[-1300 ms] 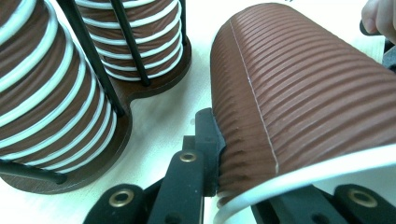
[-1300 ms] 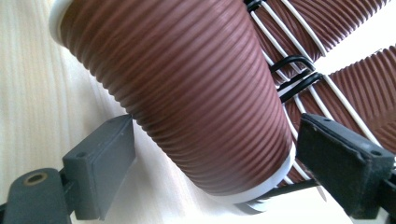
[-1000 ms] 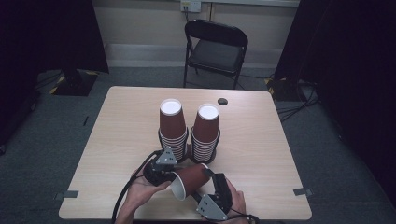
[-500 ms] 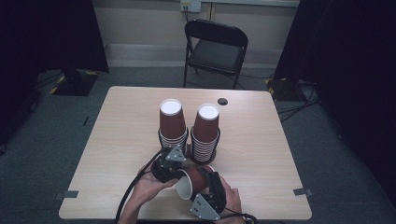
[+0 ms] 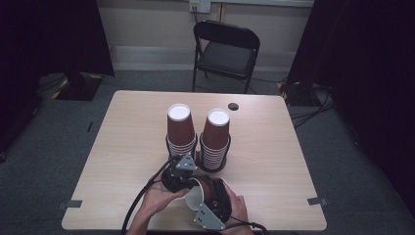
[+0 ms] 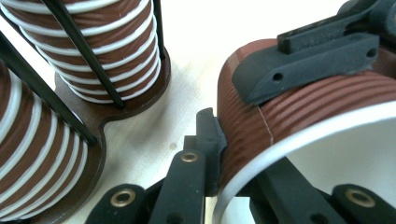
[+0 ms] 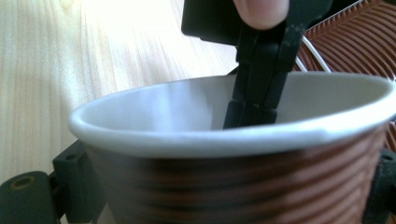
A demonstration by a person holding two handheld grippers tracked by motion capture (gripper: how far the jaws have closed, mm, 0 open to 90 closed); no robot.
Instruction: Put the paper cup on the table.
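A brown ribbed paper cup (image 5: 198,192) lies on its side above the table's near edge, held between both grippers. My left gripper (image 5: 187,187) is shut on its rim, one jaw outside the wall and one inside the cup (image 6: 299,107). My right gripper (image 5: 211,196) is shut across the cup's body (image 7: 233,186), its jaws on either side. In the right gripper view the left gripper's fingers (image 7: 257,79) pinch the far rim under a fingertip. In the left gripper view a right gripper finger (image 6: 308,60) presses on the cup's outer wall.
Two tall stacks of matching cups (image 5: 180,128) (image 5: 216,136) stand upside down in a dark wire holder (image 5: 215,169) at the table's middle, just beyond the grippers. A small dark disc (image 5: 233,106) lies at the far edge. A folding chair (image 5: 226,49) stands behind the table.
The cup and both grippers have drifted slightly toward the near edge of the table. Both grippers keep their hold on it.
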